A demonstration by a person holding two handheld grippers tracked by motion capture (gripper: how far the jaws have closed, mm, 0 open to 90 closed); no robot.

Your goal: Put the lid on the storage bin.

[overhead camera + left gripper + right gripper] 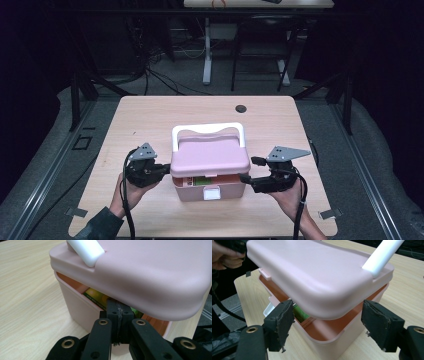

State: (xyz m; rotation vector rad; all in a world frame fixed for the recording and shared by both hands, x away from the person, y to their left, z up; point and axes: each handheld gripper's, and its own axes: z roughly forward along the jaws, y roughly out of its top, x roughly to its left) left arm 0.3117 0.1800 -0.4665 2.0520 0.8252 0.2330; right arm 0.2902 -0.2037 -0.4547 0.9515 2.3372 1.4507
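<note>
Left gripper [161, 170]: jaws pressed together, nothing visibly between them, tips tucked under the raised left edge of the lid [210, 156], seemingly propping it. Right gripper [246, 178]: jaws spread wide, empty, flanking the right front corner of the box [200, 191] without contact. Pink box — centre of the table [150, 115], front toward the person, long axis running left to right between the two grippers; lid tilted up at the front, white handle [208, 129] upright at the back, green packet [96, 297] inside. Both grippers sit equally near. Judgement: the lid swings up and back — open tabletop behind and on both sides, table edges well apart.
</note>
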